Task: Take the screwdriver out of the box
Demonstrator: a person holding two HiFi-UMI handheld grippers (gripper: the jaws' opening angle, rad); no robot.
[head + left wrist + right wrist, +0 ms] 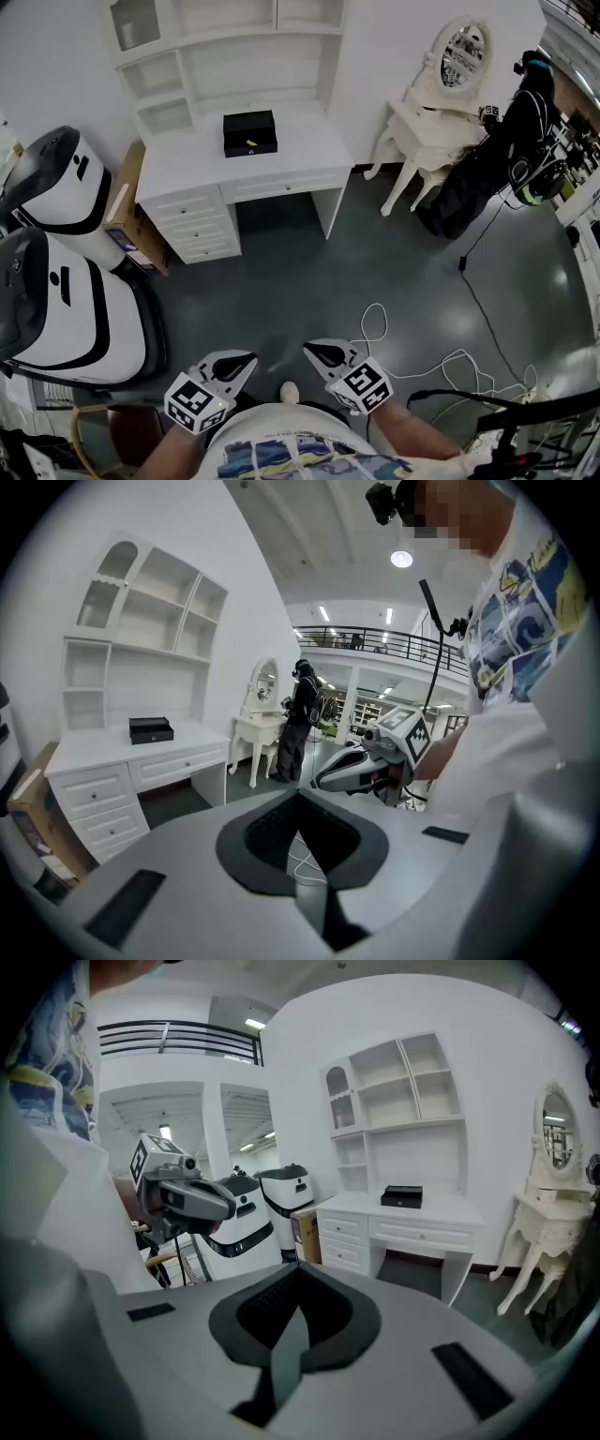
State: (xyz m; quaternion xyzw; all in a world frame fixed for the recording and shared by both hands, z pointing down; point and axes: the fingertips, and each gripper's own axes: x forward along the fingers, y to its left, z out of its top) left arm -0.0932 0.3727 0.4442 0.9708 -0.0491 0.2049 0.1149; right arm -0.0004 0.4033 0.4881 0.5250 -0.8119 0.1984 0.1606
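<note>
Black box [249,133] on white desk [305,142] | left hand-held gripper [249,357] clenched, empty | right hand-held gripper [310,350] clenched, empty

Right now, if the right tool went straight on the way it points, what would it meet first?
Most likely the bare grey floor, short of the white desk: the right tool tilts downward toward it, and nothing stands in that line. Depth is hard to judge.

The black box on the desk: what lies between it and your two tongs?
Head view: only bare grey floor lies between the left tongs, the right tongs and the white desk bearing the black box. White cables lie further right.
</note>
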